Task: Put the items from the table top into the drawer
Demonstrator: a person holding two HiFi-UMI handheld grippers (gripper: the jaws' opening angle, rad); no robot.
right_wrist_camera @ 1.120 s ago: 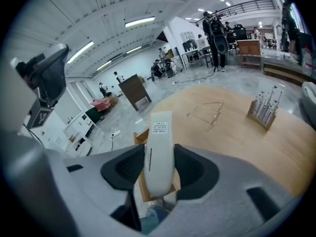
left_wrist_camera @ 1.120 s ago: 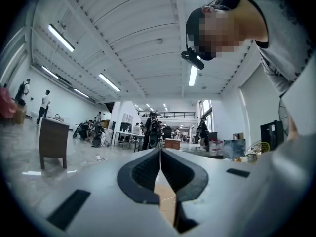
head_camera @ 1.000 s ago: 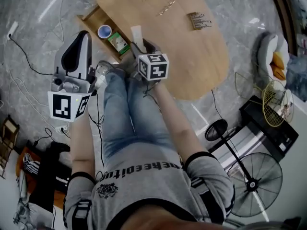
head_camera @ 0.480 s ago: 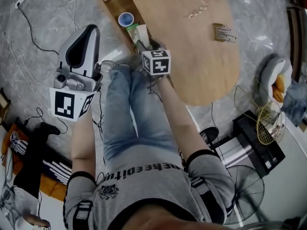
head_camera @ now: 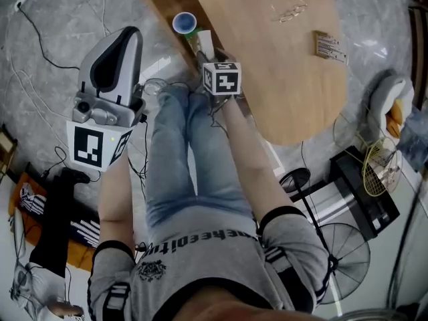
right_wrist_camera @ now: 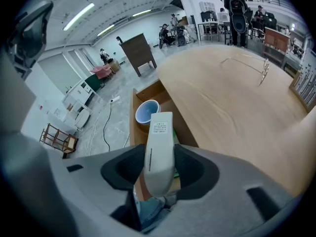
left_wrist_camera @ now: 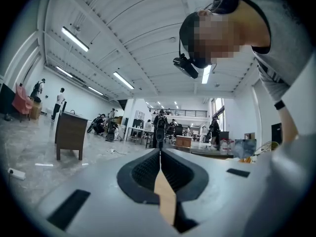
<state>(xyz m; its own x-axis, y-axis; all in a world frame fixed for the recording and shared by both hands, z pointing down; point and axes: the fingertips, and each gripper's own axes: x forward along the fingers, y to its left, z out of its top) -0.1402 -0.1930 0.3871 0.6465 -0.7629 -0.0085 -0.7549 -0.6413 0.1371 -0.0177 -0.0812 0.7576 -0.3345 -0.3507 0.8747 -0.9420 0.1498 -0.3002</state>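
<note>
My right gripper (right_wrist_camera: 159, 163) is shut on a white remote control (right_wrist_camera: 160, 132), which sticks out forward past the jaws. The remote hangs over the open wooden drawer (right_wrist_camera: 140, 96) at the table's left side. A blue cup (right_wrist_camera: 147, 111) stands in the drawer, and a green box (head_camera: 192, 41) shows beside the remote. In the head view the right gripper (head_camera: 208, 54) is at the drawer's near end. Glasses (head_camera: 289, 12) and a small brown packet (head_camera: 330, 45) lie on the oval wooden table (head_camera: 287, 79). My left gripper (head_camera: 114, 52) is held up left of the knees, shut and empty.
The person's jeans-clad legs (head_camera: 187, 159) lie between the grippers, below the drawer. Cables (head_camera: 47, 39) run over the grey floor at left. A floor fan (head_camera: 342, 251) and a black rack (head_camera: 364, 186) stand at right. A dark cabinet (right_wrist_camera: 138, 51) stands farther off.
The right gripper has carried the remote forward to the drawer's near end, close to the blue cup. The left gripper has stayed raised and shut.
</note>
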